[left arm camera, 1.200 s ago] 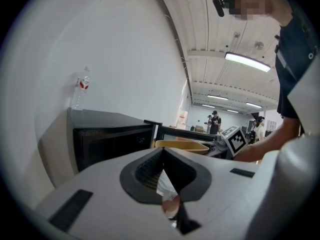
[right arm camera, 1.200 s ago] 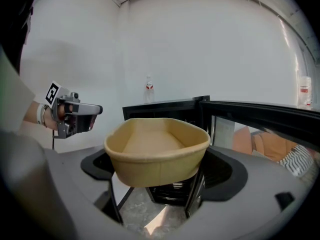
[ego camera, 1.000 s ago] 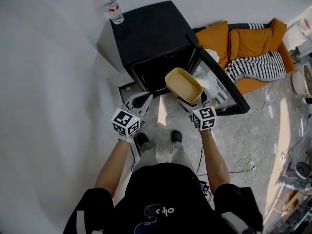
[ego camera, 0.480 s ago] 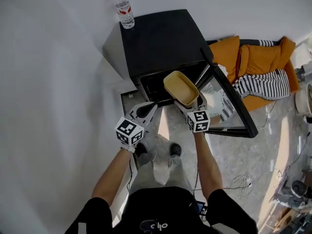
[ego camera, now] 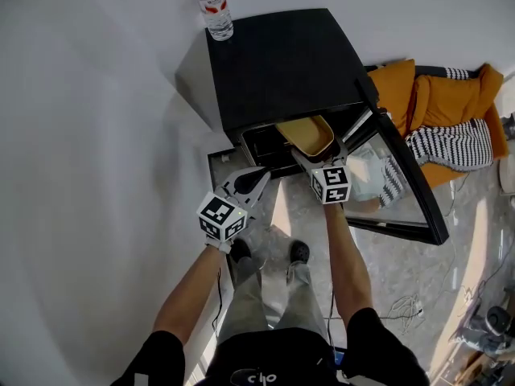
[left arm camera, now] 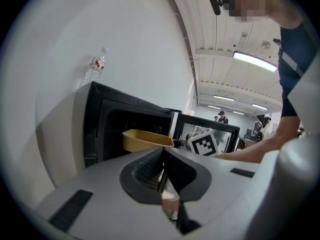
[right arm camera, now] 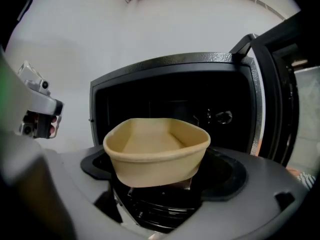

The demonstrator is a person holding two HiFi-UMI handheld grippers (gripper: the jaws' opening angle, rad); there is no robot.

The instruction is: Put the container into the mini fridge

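The tan, empty container (ego camera: 309, 133) is held level at the mouth of the black mini fridge (ego camera: 282, 59), its far end under the fridge's top edge. My right gripper (ego camera: 318, 159) is shut on the container's near rim. In the right gripper view the container (right arm camera: 156, 151) sits over the jaws, in front of the dark open cavity (right arm camera: 170, 106). My left gripper (ego camera: 251, 182) hovers left of it, below the fridge front, shut and empty. In the left gripper view the container (left arm camera: 145, 140) shows side-on before the fridge (left arm camera: 100, 121), beyond my left gripper (left arm camera: 162, 160).
The fridge door (ego camera: 406, 195) stands open to the right, seen also in the right gripper view as the door (right arm camera: 282, 84). A water bottle (ego camera: 216, 10) stands on the fridge's back left corner. An orange cushion (ego camera: 438, 103) and striped cloth (ego camera: 455, 145) lie right. White wall at left.
The right gripper has carried the container forward, from in front of the fridge to its opening. The person has stepped closer, and the left gripper has moved up alongside.
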